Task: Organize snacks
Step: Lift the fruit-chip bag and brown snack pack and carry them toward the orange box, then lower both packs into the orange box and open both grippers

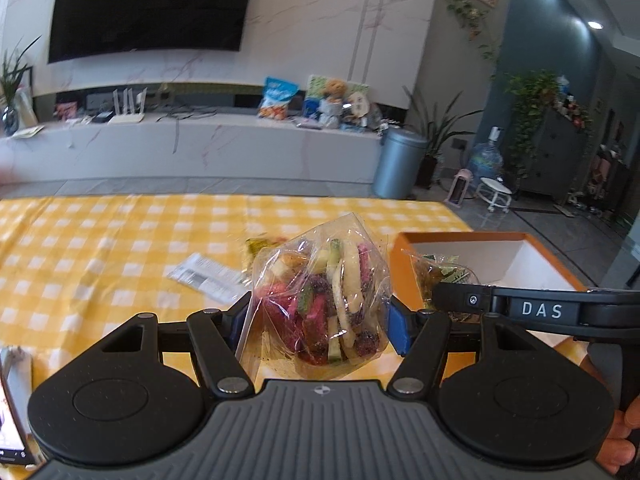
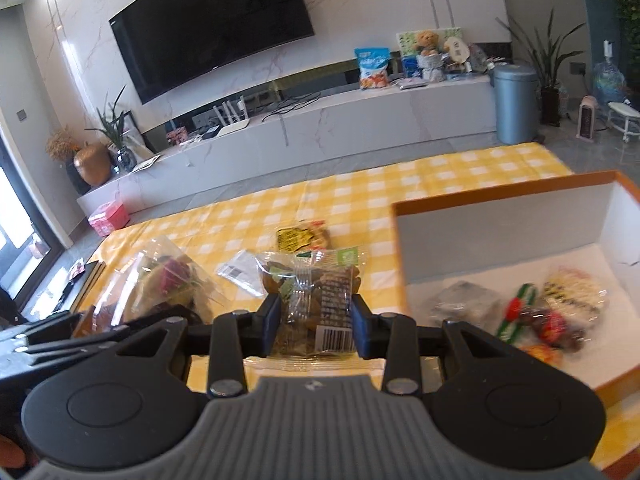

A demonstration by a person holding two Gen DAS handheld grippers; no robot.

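Observation:
My left gripper (image 1: 318, 320) is shut on a clear bag of dried fruit chips (image 1: 324, 300) and holds it above the yellow checked table. The bag also shows at the left of the right wrist view (image 2: 168, 284). My right gripper (image 2: 314, 320) is shut on a clear snack packet with a barcode (image 2: 316, 300), held just left of the orange box (image 2: 500, 190). Several wrapped snacks (image 2: 552, 312) lie inside the box. In the left wrist view the right gripper's arm (image 1: 540, 308) crosses in front of the box (image 1: 460, 236).
A yellow-green snack packet (image 2: 302, 236) and a white packet (image 2: 240, 270) lie on the tablecloth (image 2: 360, 196) beyond the grippers. A phone (image 1: 10, 412) lies at the table's left edge. A TV console and a bin (image 1: 398, 162) stand beyond the table.

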